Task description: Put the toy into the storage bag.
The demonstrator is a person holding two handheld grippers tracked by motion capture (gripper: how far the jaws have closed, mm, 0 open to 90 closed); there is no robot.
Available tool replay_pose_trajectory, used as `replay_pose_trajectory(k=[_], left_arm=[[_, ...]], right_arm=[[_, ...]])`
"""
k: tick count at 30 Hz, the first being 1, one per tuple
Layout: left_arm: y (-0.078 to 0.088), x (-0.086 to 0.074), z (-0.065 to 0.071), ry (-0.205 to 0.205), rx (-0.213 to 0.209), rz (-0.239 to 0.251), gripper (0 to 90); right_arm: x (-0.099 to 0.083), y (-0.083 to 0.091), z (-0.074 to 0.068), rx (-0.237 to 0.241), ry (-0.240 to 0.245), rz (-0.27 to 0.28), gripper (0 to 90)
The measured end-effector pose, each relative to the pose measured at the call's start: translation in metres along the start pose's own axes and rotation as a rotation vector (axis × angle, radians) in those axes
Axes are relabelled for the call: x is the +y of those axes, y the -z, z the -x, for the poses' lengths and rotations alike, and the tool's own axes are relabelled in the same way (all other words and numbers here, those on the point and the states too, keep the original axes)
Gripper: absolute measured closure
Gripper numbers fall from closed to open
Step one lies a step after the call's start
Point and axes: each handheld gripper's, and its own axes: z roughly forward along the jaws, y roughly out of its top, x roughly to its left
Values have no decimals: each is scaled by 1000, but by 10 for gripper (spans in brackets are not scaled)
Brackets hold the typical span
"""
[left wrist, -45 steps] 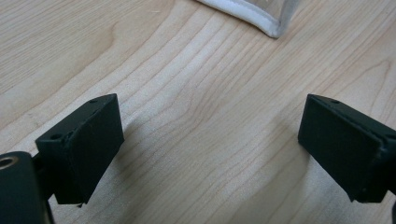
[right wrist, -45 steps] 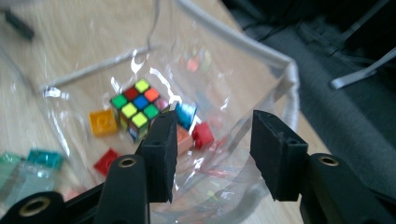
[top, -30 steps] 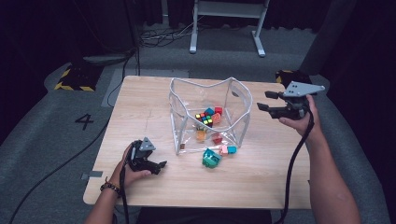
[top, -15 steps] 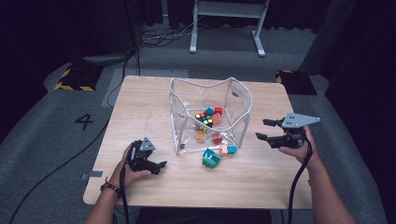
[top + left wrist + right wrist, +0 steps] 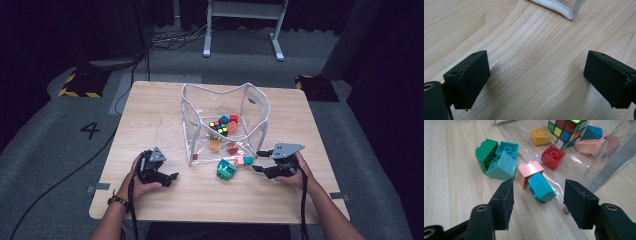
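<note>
Two grippers are on the table [image 5: 150, 107], and the right gripper [image 5: 537, 195] is the busy one: its jaws have just been closing a little yet stand spread, with a blue brick [image 5: 541, 186] lying on its side in the gap between them and neither pad touching it. That brick leans against a pink brick [image 5: 527, 175], right at the mouth of the clear bag [image 5: 192, 100], with a green and teal cluster [image 5: 496, 158] just beside them on the bare wood.

What worries me is the crowding. If the jaws shut from this angle, one pad may catch the pink brick too and drag both, or squeeze the tilted blue one so it pops sideways. The bag's thin plastic floor runs under the bricks and could get nipped and pulled along.

In the high view the right hand [image 5: 295, 172] lies low near the table's front edge, its gripper pointing level toward the bag's opening. The left gripper [image 5: 157, 172] rests well apart on the other side, jaws wide over bare wood near the bag's white hem [image 5: 559, 10], holding nothing.
</note>
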Motion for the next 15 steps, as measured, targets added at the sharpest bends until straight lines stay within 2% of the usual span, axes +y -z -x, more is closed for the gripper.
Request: replay_pose_trajectory(k=[2,4,5,7,8,9,13,14,15], left_arm=[[0,0,0,2,-4,0,70],[0,0,0,2,-4,0,70],[0,0,0,2,-4,0,70],[0,0,0,2,-4,0,70],[0,0,0,4,-4,1,70],[0,0,0,2,-4,0,70],[0,0,0,1,-4,0,70],[0,0,0,0,-1,0,70],[0,0,0,2,-4,0,70]], right_arm=[[0,-6,0,8,-2,1,431],[0,-13,2,-10,23,-9,435],[0,-16,2,-3,8,-15,435],[-1,-22,4,-14,42,-25,436],[-1,-25,2,-6,20,-29,436],[-1,-27,2,-9,21,-32,439],[-2,-37,1,-26,44,-65,456],[-3,-39,1,-32,64,-81,463],[-3,-41,0,-29,57,-83,468]])
